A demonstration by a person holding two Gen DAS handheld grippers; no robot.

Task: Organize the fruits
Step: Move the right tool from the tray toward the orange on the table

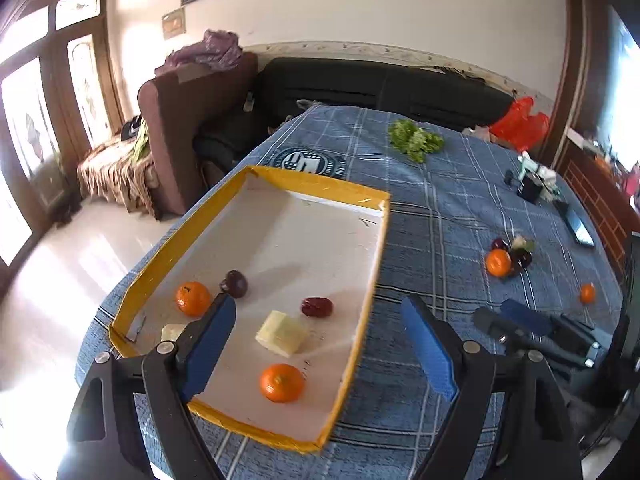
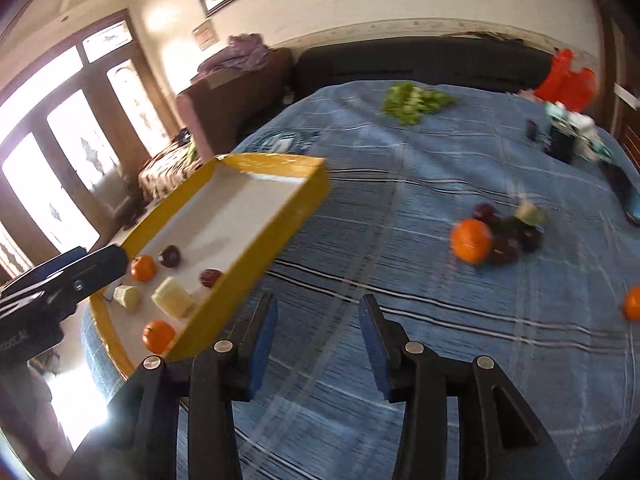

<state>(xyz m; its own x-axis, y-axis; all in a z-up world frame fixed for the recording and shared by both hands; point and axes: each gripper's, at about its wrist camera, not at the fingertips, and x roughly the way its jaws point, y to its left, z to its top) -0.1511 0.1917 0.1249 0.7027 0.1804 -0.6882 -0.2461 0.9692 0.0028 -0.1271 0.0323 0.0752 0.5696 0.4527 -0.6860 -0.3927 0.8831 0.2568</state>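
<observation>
Fruit sorting partly done, both grippers empty

Left to right, we see the yellow-rimmed tray (image 1: 256, 172) holding six pieces already; our left gripper (image 1: 320, 344) hangs spread over its near end, our right gripper (image 2: 316, 344) spread above bare worktop (image 2: 400, 360); a fruit cluster (image 2: 496, 236) and a lone orange (image 2: 634, 303) remain outside.

The right tool (image 2: 318, 344) hangs over a blue plaid table (image 2: 400, 380), jaws parted and empty. To the left, a yellow-rimmed tray (image 2: 276, 236) holds two oranges, two pale chunks and two dark fruits. Farther right lies a blurred cluster: an orange (image 2: 471, 241) touching dark fruits (image 2: 510, 236). Leafy greens (image 2: 412, 102) sit far back.
</observation>
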